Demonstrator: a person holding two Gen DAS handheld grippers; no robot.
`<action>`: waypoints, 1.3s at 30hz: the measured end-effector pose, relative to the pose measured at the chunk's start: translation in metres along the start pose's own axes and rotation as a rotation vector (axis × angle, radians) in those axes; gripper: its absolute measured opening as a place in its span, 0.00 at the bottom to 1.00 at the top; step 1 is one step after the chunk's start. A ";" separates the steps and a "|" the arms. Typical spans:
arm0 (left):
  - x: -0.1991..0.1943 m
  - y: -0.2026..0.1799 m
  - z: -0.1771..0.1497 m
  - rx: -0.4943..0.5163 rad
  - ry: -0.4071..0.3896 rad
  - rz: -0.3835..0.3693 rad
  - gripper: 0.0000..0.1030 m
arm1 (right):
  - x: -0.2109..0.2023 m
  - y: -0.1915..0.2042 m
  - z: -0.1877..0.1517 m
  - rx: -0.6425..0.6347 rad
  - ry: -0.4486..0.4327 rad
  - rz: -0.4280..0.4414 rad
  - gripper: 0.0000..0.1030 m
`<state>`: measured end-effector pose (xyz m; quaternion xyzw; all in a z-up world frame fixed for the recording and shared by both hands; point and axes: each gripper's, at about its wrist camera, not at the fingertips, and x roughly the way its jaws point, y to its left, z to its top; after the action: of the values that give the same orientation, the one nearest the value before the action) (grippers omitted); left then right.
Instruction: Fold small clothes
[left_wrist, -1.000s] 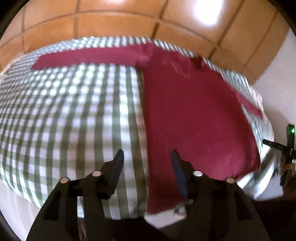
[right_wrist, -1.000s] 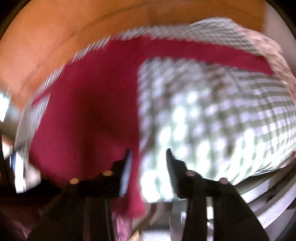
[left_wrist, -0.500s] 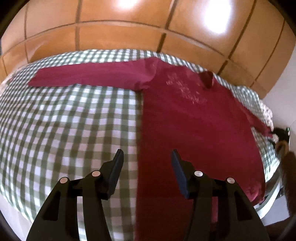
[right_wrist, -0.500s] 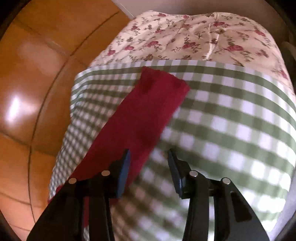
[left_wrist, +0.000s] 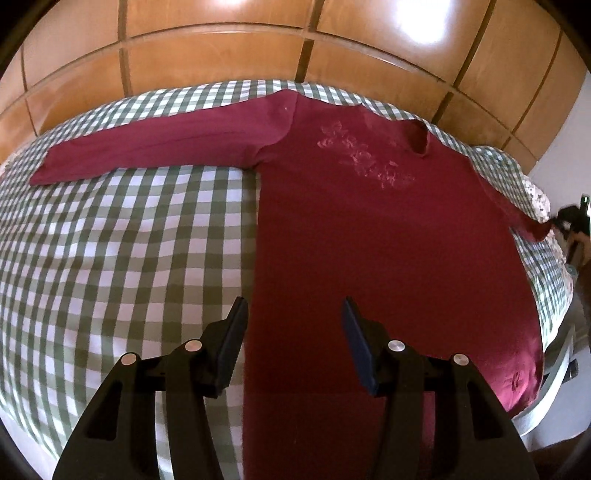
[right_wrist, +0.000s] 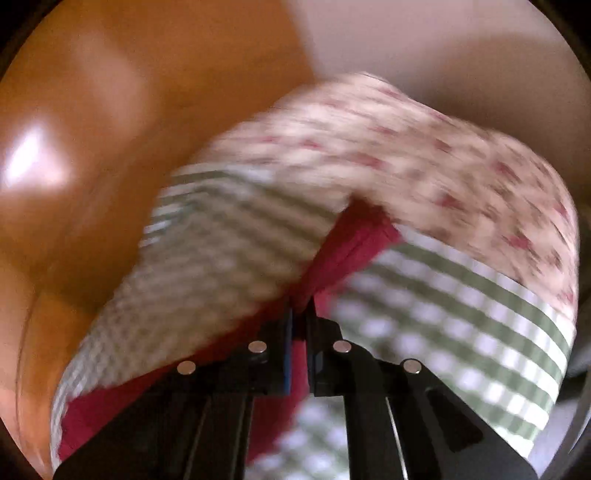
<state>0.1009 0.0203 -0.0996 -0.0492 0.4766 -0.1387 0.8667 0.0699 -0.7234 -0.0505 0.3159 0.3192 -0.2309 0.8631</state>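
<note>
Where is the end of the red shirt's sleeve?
In the right wrist view, the sleeve end is pinched by the right gripper, beside the flowery cloth.

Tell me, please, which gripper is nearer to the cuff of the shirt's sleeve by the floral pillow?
Right. The right gripper is shut on that sleeve cuff; the left gripper hangs open over the shirt hem, far from it.

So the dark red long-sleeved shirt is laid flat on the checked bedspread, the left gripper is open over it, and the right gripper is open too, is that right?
Not quite: the right gripper is shut on the shirt's sleeve, as the right wrist view shows. The rest holds: the dark red long-sleeved shirt lies flat on the checked bedspread, and the left gripper is open over it.
</note>
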 end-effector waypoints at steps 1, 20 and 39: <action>0.001 -0.001 0.001 0.002 0.000 -0.008 0.50 | -0.007 0.018 -0.004 -0.045 -0.003 0.043 0.05; 0.015 -0.026 0.064 -0.070 -0.045 -0.263 0.61 | -0.052 0.351 -0.259 -0.648 0.293 0.626 0.45; 0.146 -0.086 0.164 -0.138 0.130 -0.362 0.26 | -0.074 0.089 -0.192 -0.154 0.262 0.452 0.67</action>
<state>0.2958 -0.1119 -0.1107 -0.1843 0.5232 -0.2620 0.7897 -0.0057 -0.5142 -0.0779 0.3398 0.3663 0.0355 0.8655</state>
